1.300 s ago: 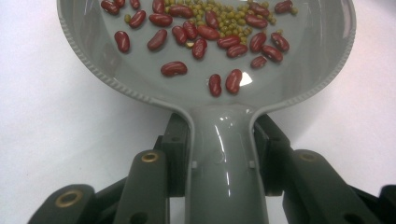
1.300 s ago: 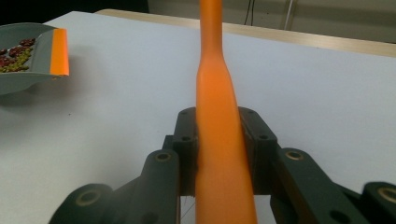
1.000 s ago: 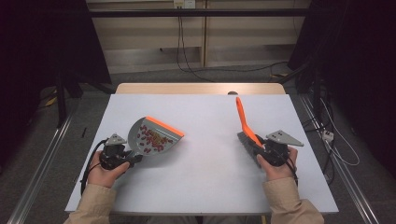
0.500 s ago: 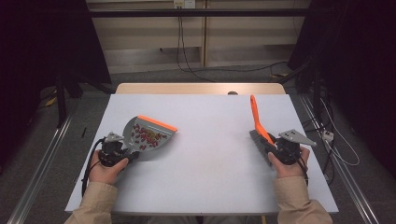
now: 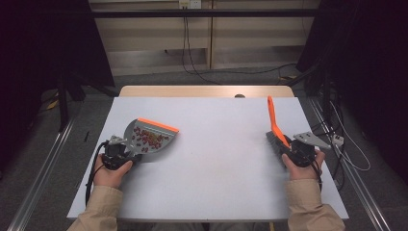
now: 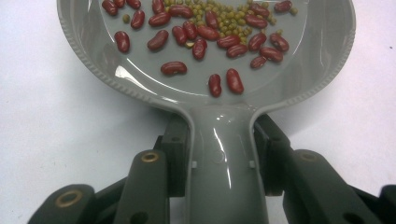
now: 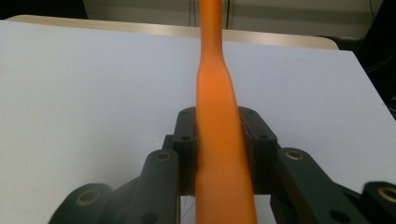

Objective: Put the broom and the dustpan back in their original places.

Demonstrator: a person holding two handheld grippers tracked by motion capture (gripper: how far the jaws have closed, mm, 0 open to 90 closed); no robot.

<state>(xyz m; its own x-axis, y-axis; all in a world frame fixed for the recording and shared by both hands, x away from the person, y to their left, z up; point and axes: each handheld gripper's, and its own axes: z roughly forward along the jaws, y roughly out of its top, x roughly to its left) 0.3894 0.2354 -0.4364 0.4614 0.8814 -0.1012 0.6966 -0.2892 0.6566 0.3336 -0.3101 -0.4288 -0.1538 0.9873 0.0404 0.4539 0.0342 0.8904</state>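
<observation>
Beans [image 6: 201,35] will spill unless the left gripper [image 6: 223,154], clamping the dustpan [image 5: 150,137], stays level while the right gripper [image 7: 219,149] grips the brush [image 5: 274,127].

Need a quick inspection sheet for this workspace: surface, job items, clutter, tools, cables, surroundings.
Surface: white tabletop, bare in the middle.
Job's things: grey plastic dustpan with orange lip, holding red beans and small green beans; orange-handled brush, handle pointing away from the person.
Clutter: nothing seen.
Grippers: left tool shut on the dustpan's handle; right tool shut on the brush handle.
Cables: black cable trails from the left tool.
Surroundings: dark floor, wall cables behind.
</observation>
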